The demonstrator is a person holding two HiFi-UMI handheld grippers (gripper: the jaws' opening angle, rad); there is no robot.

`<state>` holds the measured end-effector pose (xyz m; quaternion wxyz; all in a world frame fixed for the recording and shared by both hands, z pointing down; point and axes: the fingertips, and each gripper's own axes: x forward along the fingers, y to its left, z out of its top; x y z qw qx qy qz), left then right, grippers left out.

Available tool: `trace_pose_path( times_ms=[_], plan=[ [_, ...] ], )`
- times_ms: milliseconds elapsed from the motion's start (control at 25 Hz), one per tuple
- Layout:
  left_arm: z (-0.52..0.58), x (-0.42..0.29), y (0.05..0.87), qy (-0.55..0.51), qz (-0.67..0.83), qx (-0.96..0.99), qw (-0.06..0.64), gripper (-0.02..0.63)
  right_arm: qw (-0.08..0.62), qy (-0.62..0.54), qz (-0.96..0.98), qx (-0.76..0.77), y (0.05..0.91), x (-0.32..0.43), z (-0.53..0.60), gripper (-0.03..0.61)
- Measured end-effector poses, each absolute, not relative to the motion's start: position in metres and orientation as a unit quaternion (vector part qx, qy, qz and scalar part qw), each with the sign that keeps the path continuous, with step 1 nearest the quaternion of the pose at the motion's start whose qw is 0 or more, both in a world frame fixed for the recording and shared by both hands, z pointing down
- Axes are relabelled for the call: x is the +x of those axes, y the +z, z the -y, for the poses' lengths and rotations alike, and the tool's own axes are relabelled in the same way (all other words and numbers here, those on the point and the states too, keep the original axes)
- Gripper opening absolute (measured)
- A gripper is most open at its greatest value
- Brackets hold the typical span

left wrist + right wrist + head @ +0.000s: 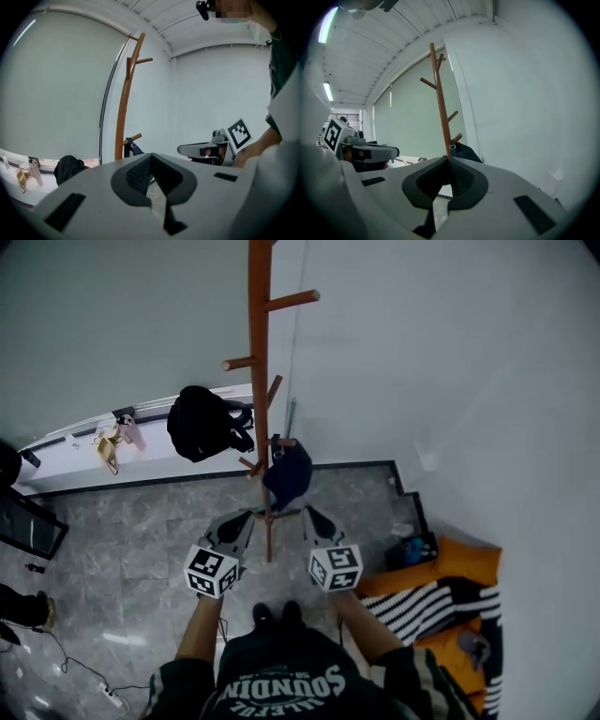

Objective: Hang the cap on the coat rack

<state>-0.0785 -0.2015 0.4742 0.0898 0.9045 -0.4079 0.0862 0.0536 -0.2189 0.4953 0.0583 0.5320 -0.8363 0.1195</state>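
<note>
A tall brown wooden coat rack (pixel 260 381) stands in the corner by the white wall. A dark navy cap (pixel 288 474) hangs on one of its low pegs. Both grippers sit below it, a little apart from the cap. My left gripper (pixel 247 515) is left of the pole, jaws together and empty. My right gripper (pixel 309 511) is right of the pole, also shut on nothing. From the left gripper view I see the rack (pixel 123 108) and the cap's strap (pixel 132 149) beyond the closed tips (pixel 151 155). In the right gripper view the cap (pixel 465 152) shows behind the closed tips (pixel 447 159).
A black bag (pixel 202 423) lies on the white window ledge at the back left with small items (pixel 112 442) beside it. Orange and striped bedding (pixel 450 596) lies on the floor at the right. A dark object (pixel 28 526) and cables (pixel 84 671) are at the left.
</note>
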Motion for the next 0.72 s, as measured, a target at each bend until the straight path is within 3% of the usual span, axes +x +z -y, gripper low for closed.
trace_pose_path(
  times_ms=[720],
  plan=[
    [0.203, -0.086, 0.464, 0.084, 0.419, 0.900, 0.082, -0.002, 0.056, 0.105, 0.849, 0.515, 0.482, 0.050, 0.214, -0.002]
  ],
)
